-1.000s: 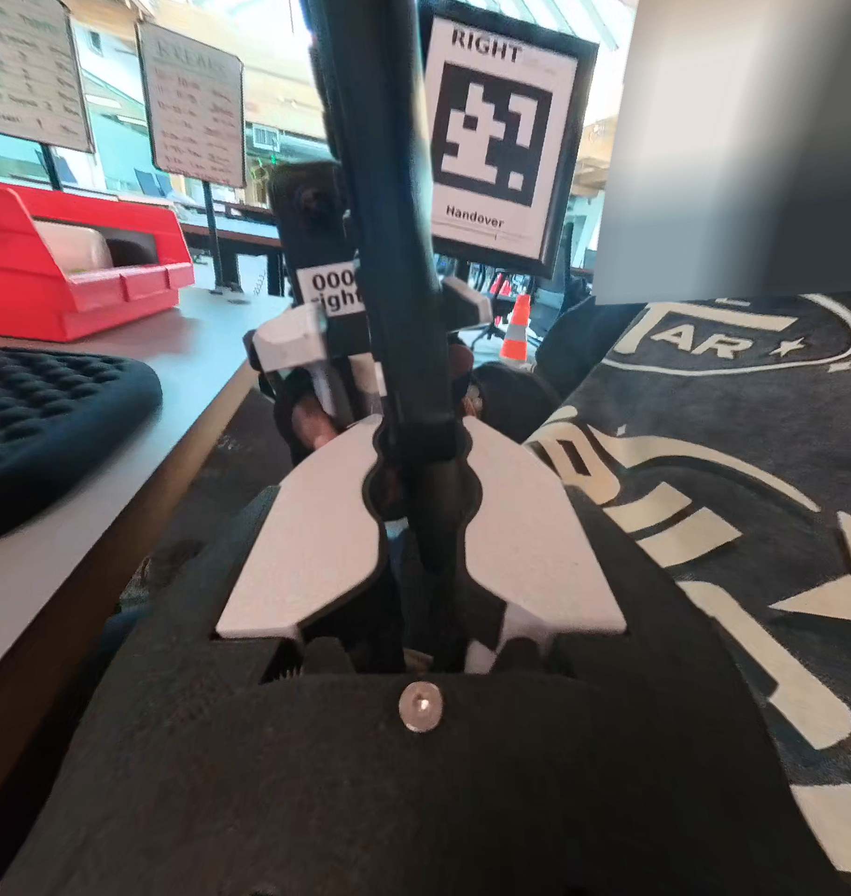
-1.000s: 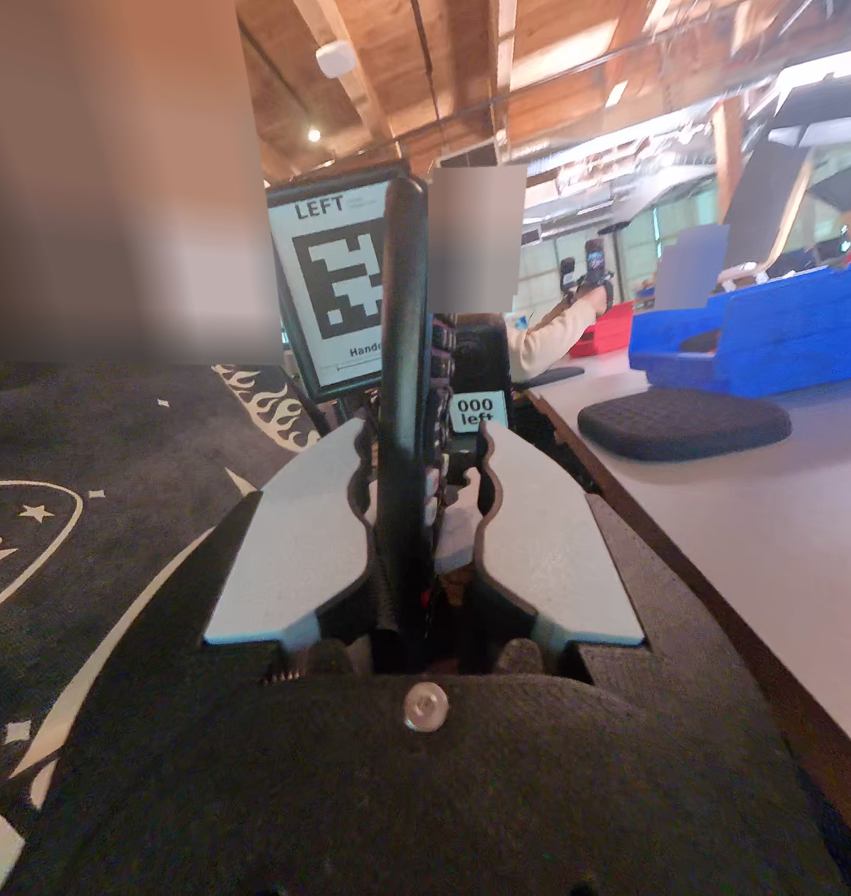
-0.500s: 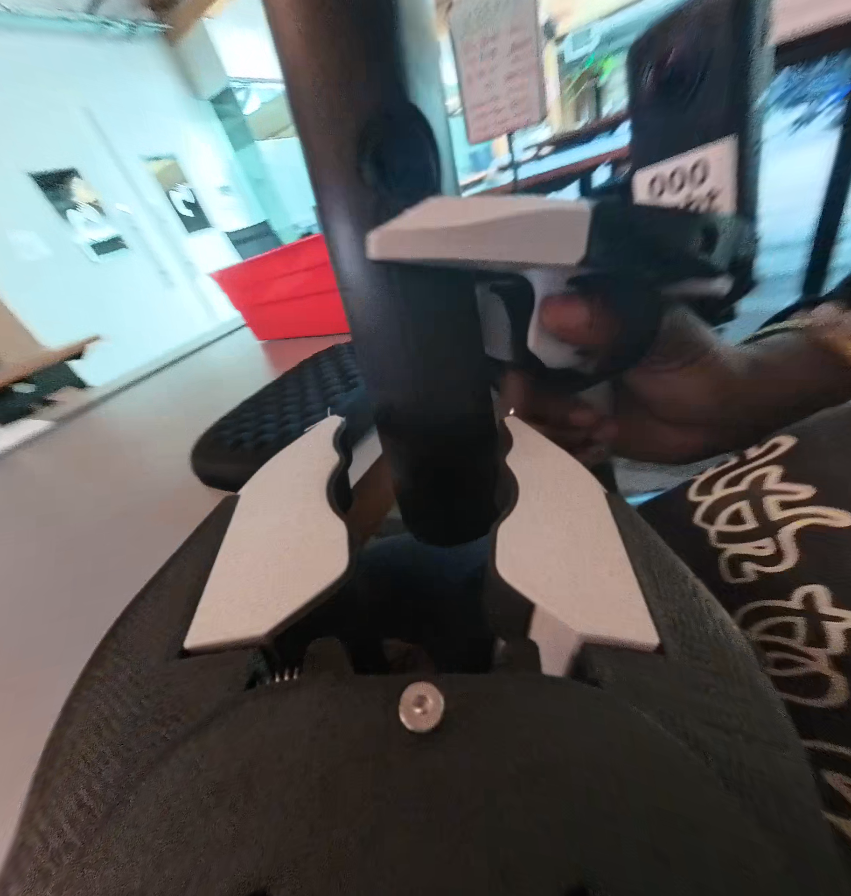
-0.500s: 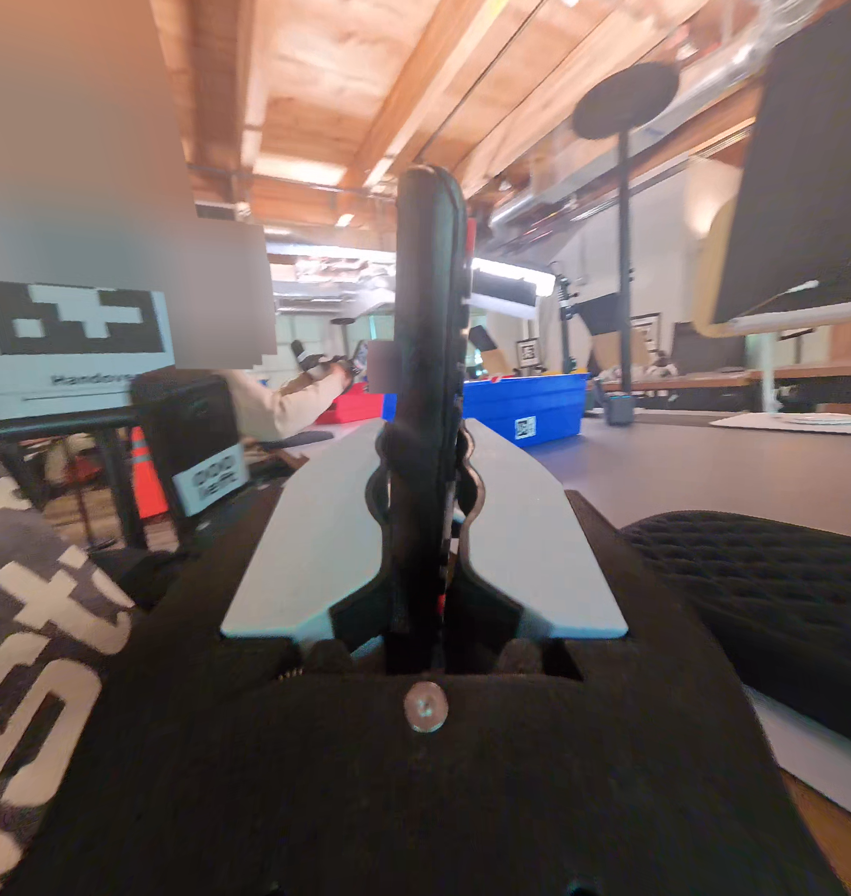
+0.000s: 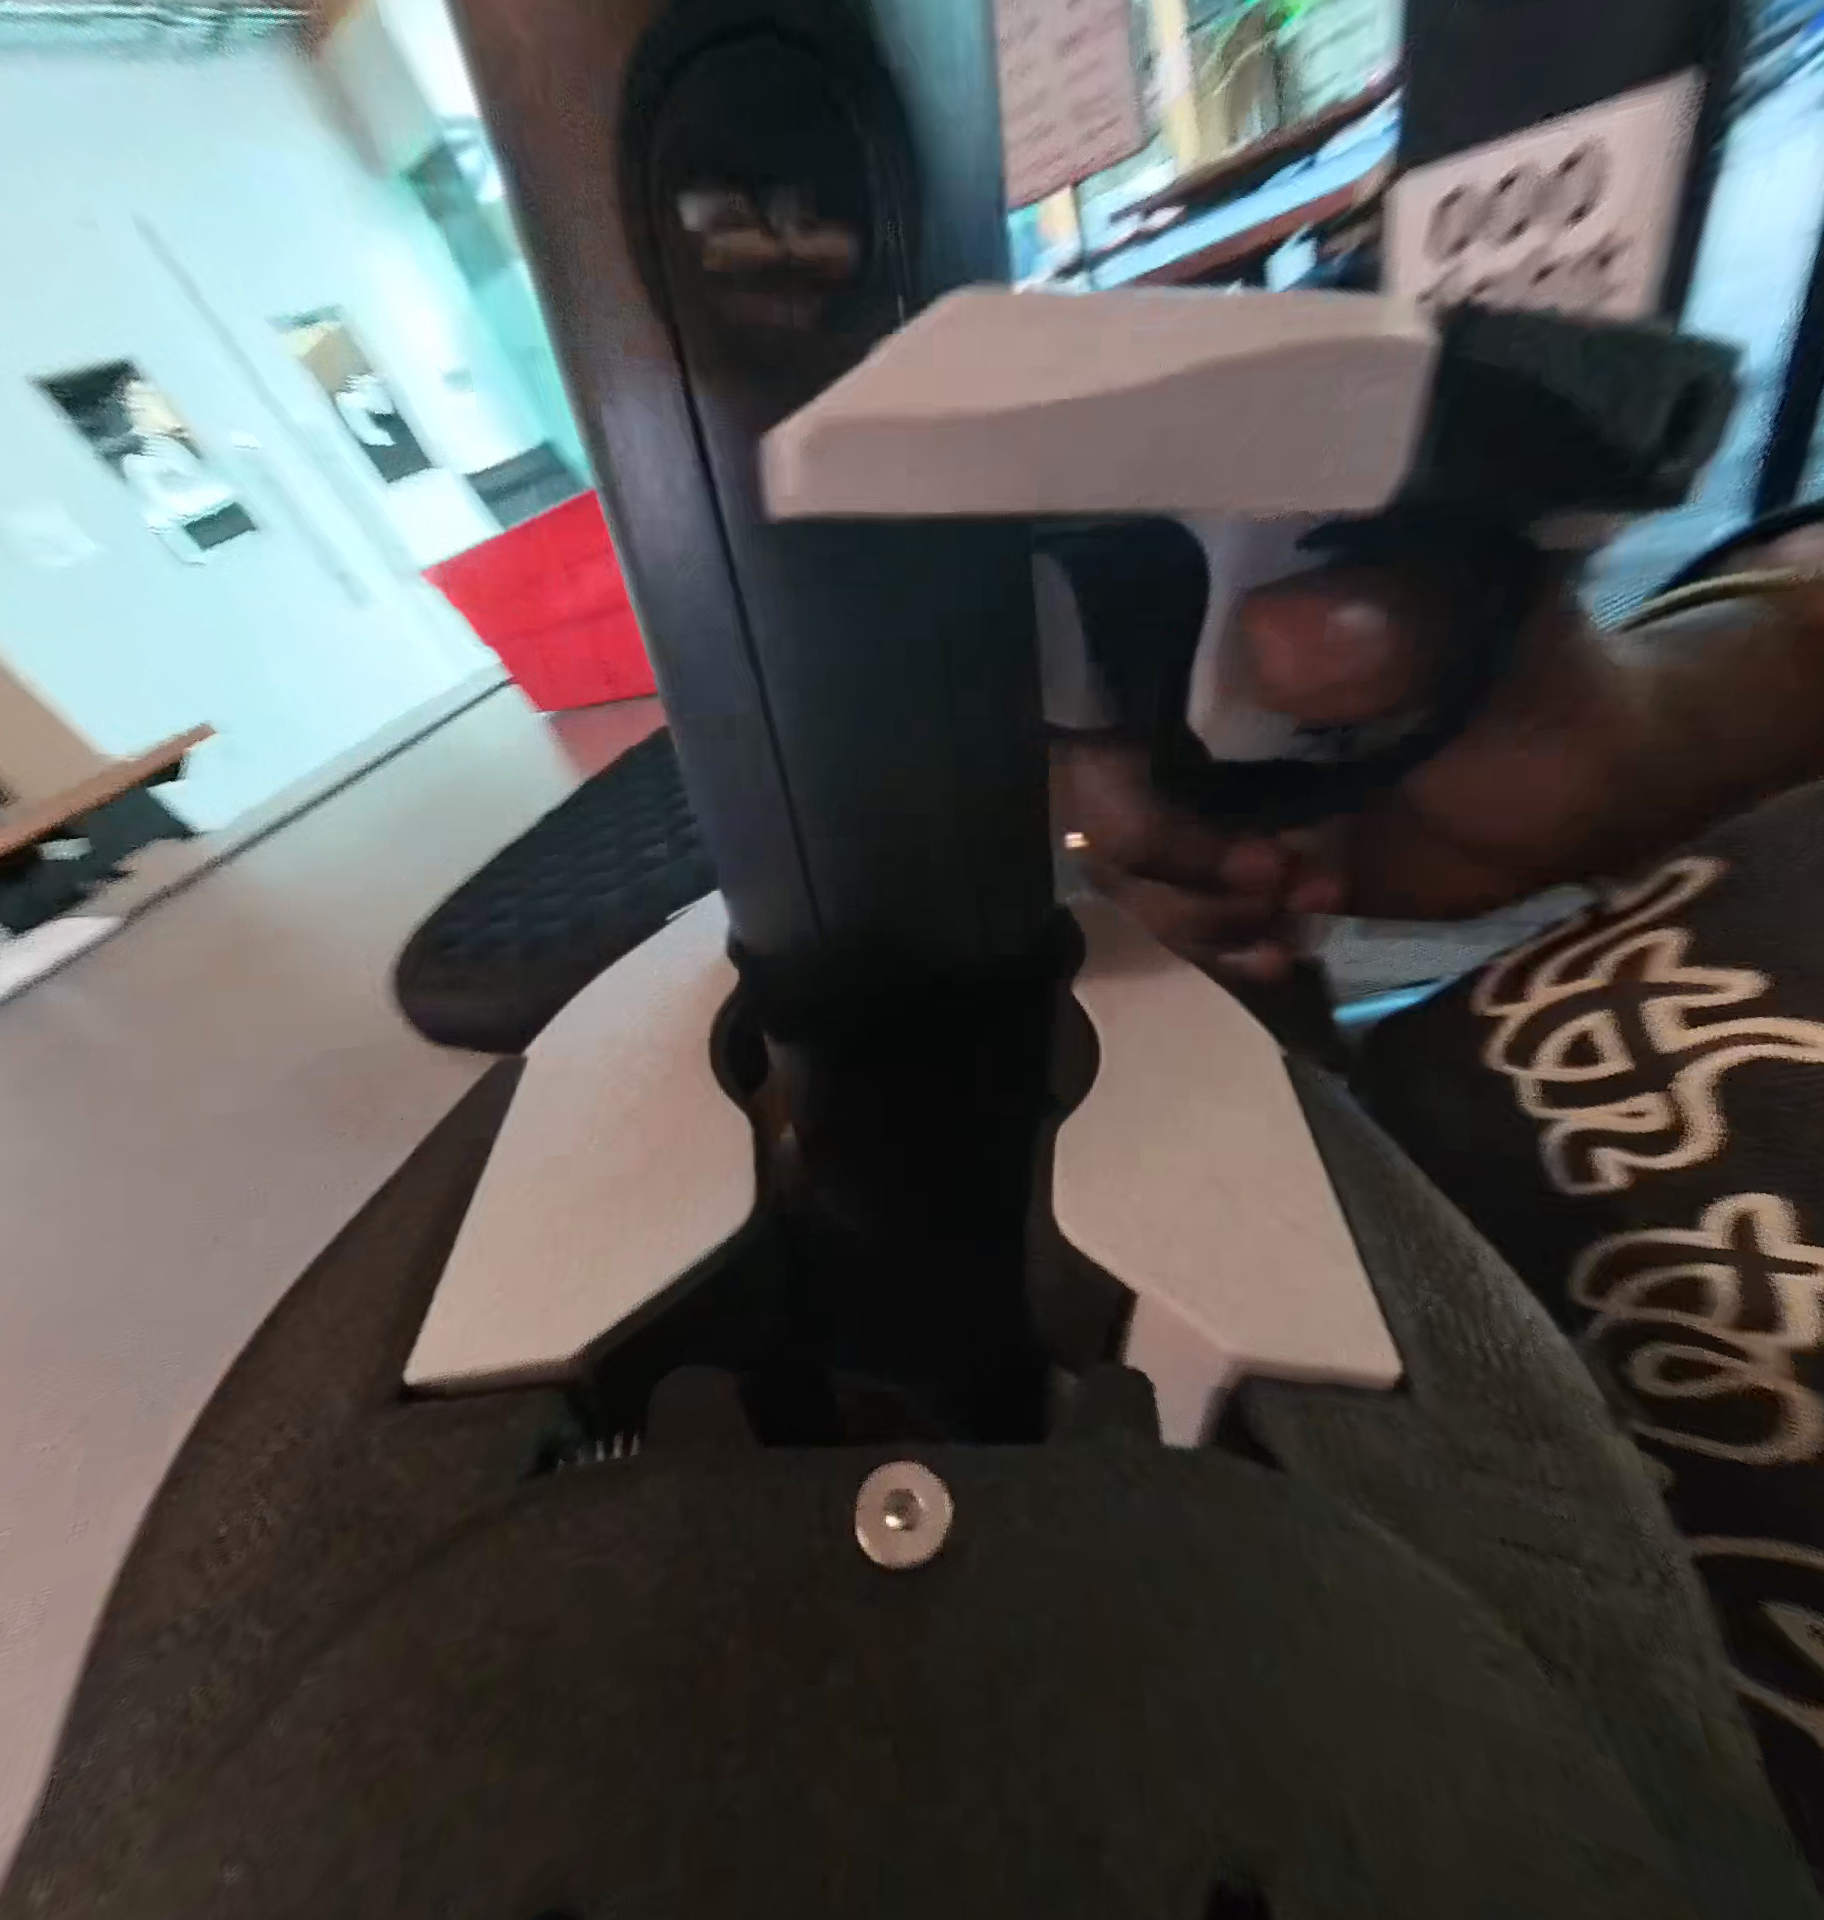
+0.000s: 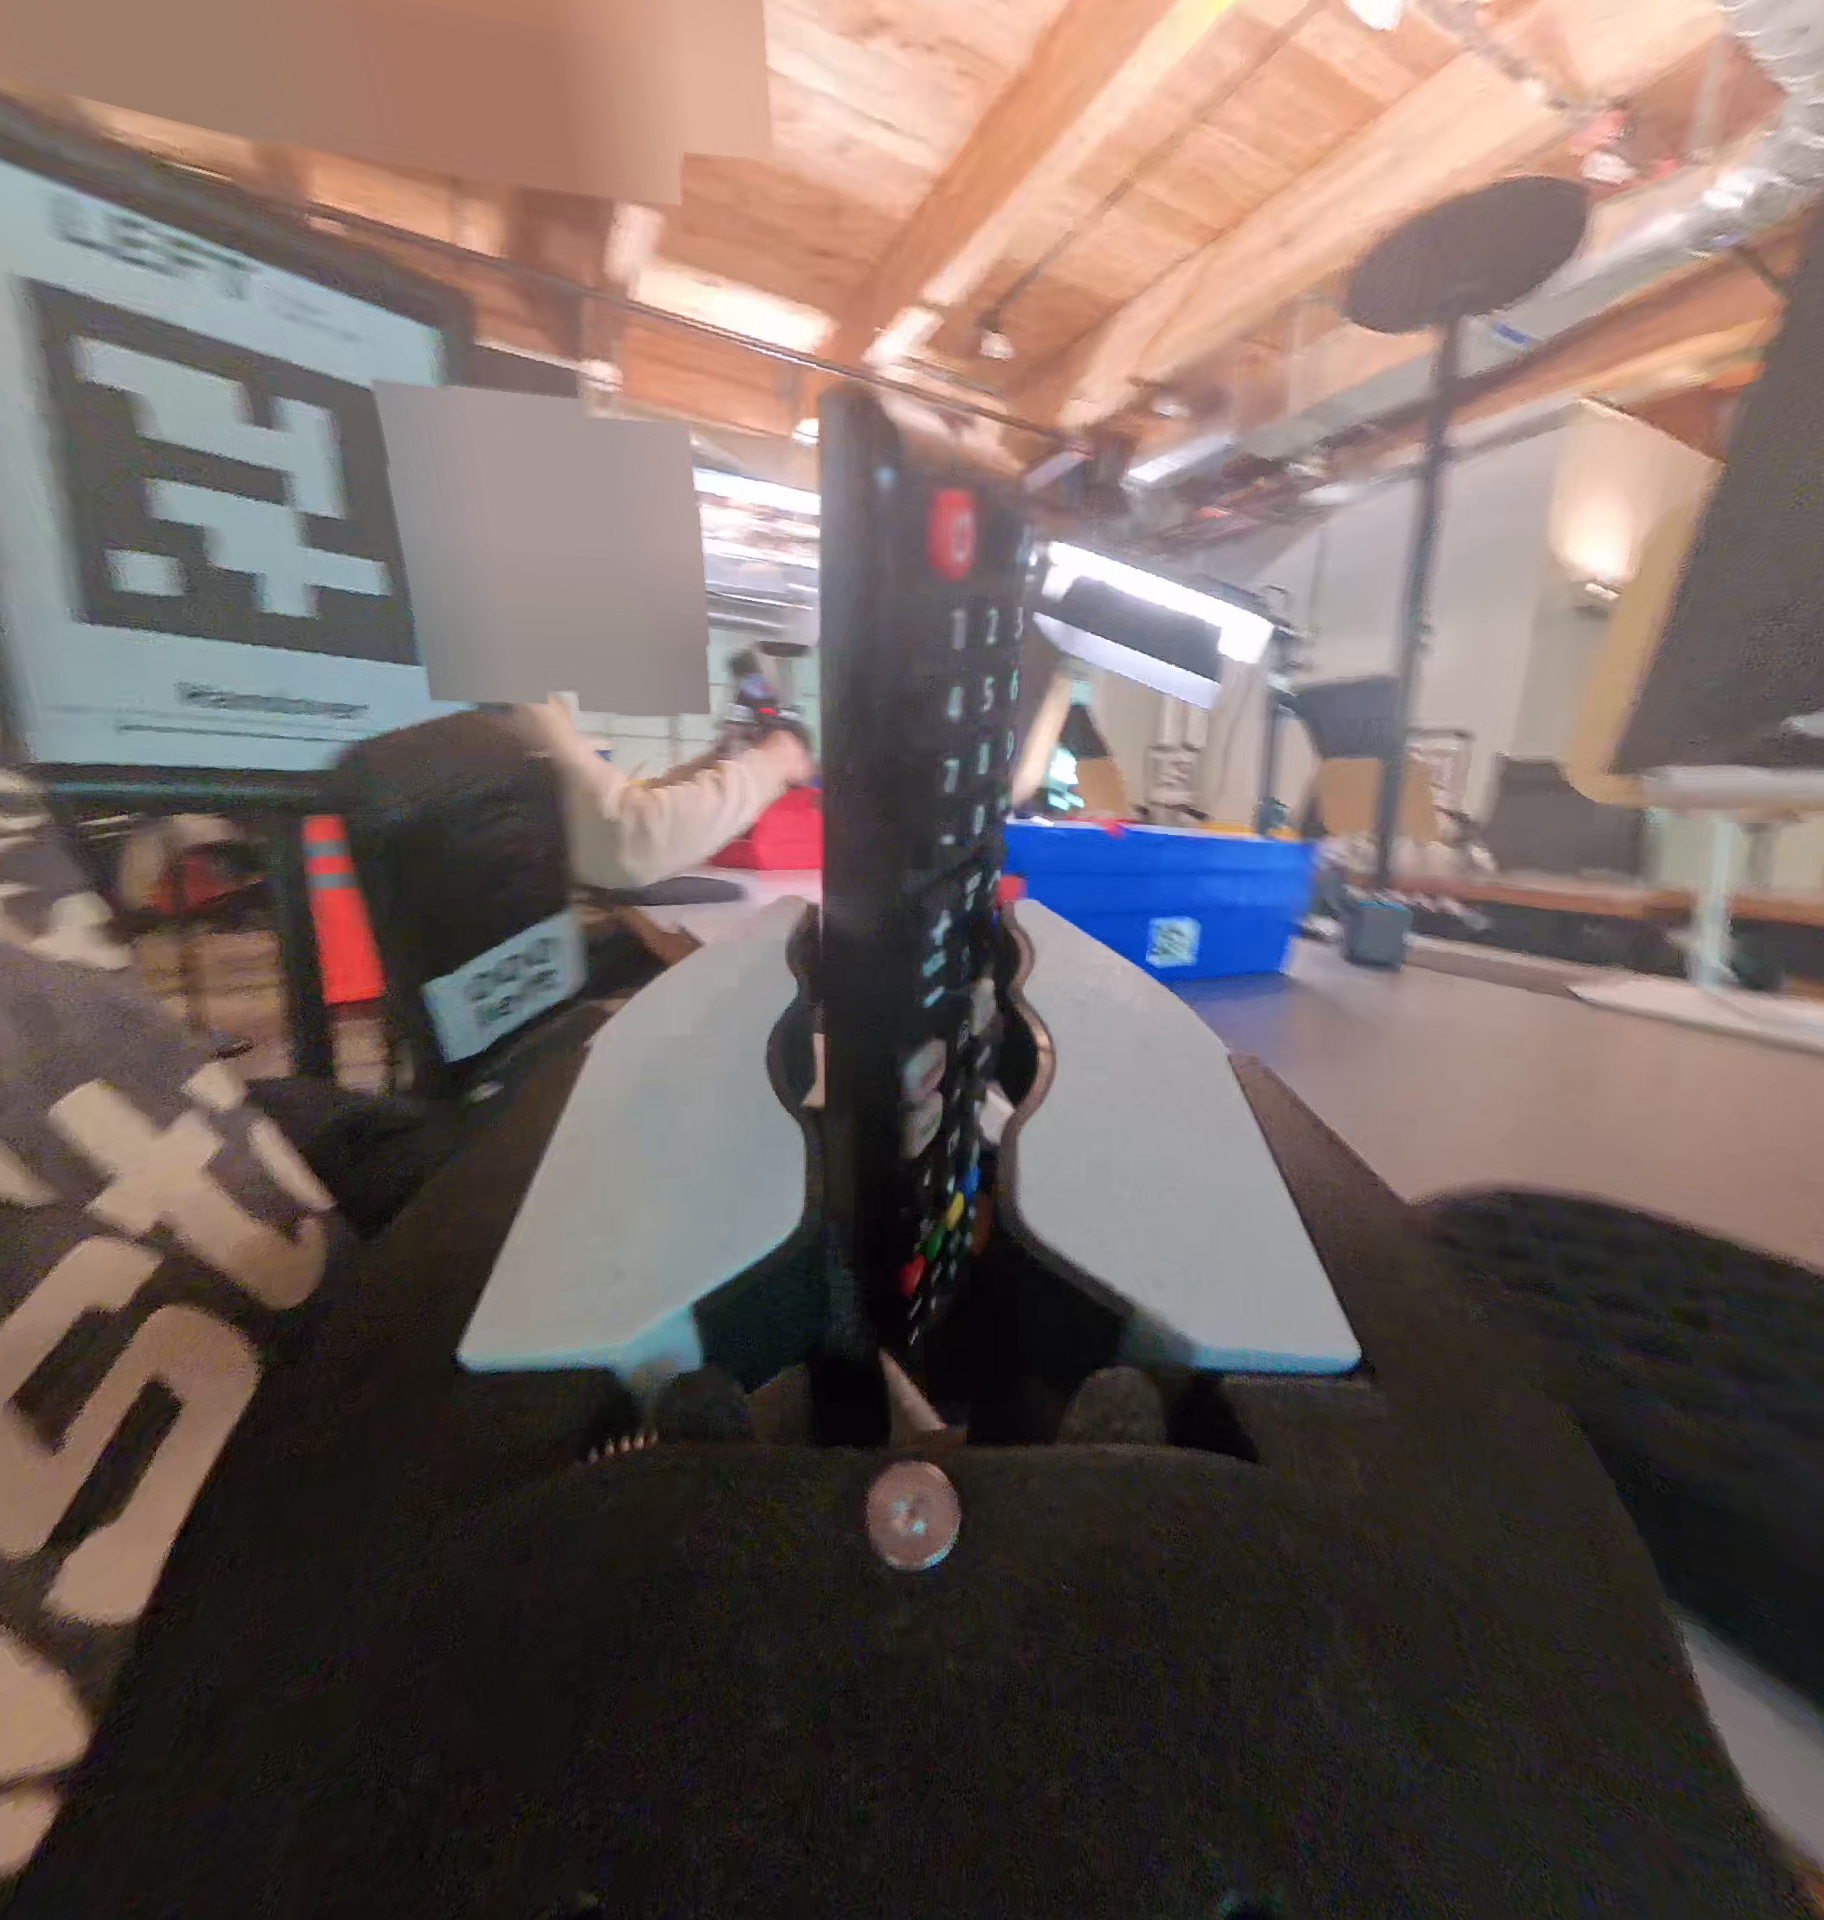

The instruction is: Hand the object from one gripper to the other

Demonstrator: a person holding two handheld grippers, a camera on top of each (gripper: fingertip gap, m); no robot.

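Note:
A black TV remote (image 6: 877,779) with a red button near its top stands upright between my right gripper's fingers. My right gripper (image 6: 913,997) is shut on its lower half. In the left wrist view the remote (image 5: 866,675) shows its back, close and blurred, in front of my left gripper (image 5: 908,997). The left jaws stand wider than the remote and do not clamp it. A right finger (image 5: 1095,416) crosses the remote above them. In the right wrist view the left gripper's labelled black body (image 6: 451,852) is off to the left, apart from the remote.
A grey table (image 5: 212,1039) carries a black mesh pad (image 5: 575,914) and a red bin (image 5: 555,613). A blue bin (image 6: 1147,894) and another black pad (image 6: 1666,1403) lie on the right. The holder's printed dark shirt (image 5: 1666,1247) is close. A second person's sleeve (image 6: 659,810) shows far off.
My right jaws have closed on the remote. My left jaws have opened and let it go. The left gripper has turned and drawn off to one side.

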